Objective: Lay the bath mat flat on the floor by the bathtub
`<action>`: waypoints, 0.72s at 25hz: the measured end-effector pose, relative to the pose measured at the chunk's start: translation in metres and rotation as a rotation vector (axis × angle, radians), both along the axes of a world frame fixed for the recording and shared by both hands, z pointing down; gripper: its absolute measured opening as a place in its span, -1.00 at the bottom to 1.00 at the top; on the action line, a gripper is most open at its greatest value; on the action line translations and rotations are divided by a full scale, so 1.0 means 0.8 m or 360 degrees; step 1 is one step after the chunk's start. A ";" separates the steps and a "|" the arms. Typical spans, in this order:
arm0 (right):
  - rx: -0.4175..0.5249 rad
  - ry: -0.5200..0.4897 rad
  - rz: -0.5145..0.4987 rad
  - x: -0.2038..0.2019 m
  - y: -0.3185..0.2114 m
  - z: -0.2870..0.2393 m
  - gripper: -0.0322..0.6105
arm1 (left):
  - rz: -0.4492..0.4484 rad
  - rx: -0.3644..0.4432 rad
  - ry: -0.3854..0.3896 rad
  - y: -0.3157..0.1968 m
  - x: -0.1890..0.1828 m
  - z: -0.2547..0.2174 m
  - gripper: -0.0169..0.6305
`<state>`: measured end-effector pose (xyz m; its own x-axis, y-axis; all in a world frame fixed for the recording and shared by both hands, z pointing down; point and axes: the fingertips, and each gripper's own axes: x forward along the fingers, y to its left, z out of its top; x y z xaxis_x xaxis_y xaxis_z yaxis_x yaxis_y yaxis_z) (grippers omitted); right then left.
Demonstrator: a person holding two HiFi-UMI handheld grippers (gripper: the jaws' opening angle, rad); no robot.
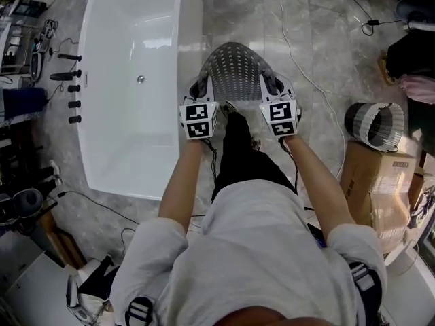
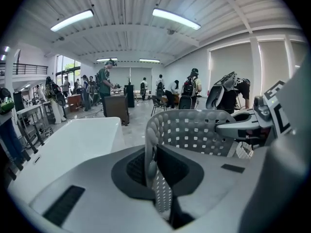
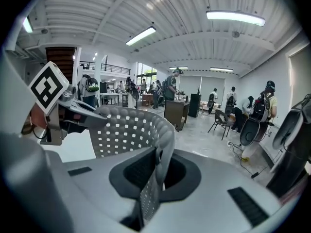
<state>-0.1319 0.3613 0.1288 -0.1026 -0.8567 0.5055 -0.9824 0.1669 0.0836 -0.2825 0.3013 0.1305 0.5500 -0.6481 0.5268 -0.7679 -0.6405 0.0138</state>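
Note:
A grey perforated bath mat (image 1: 234, 70) hangs in the air, arched between my two grippers, just right of the white bathtub (image 1: 129, 87). My left gripper (image 1: 202, 88) is shut on the mat's left edge; its own view shows the mat (image 2: 194, 132) pinched edge-on between the jaws (image 2: 156, 178). On the mat's right edge my right gripper (image 1: 270, 85) is shut too, and the right gripper view shows the mat (image 3: 131, 132) curving leftward from the jaws (image 3: 154, 176) toward the other gripper. The mat's far end curls up over the grey tiled floor (image 1: 238, 12).
A cardboard box (image 1: 377, 182) and a ribbed cylindrical bin (image 1: 375, 124) stand to the right. A white cable (image 1: 299, 60) runs across the floor beyond the mat. Black tap fittings (image 1: 70, 87) line the tub's left side. Several people and furniture fill the hall's background.

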 end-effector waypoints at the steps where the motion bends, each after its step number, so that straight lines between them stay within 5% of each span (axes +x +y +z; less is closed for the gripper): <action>1: -0.0011 0.0000 0.0005 0.001 -0.009 0.008 -0.82 | 0.0007 -0.0005 -0.0002 -0.008 0.000 0.008 -0.85; 18: -0.0268 0.0084 -0.0148 -0.001 -0.107 0.213 -0.82 | 0.0086 -0.0134 -0.0089 -0.129 0.017 0.214 -0.85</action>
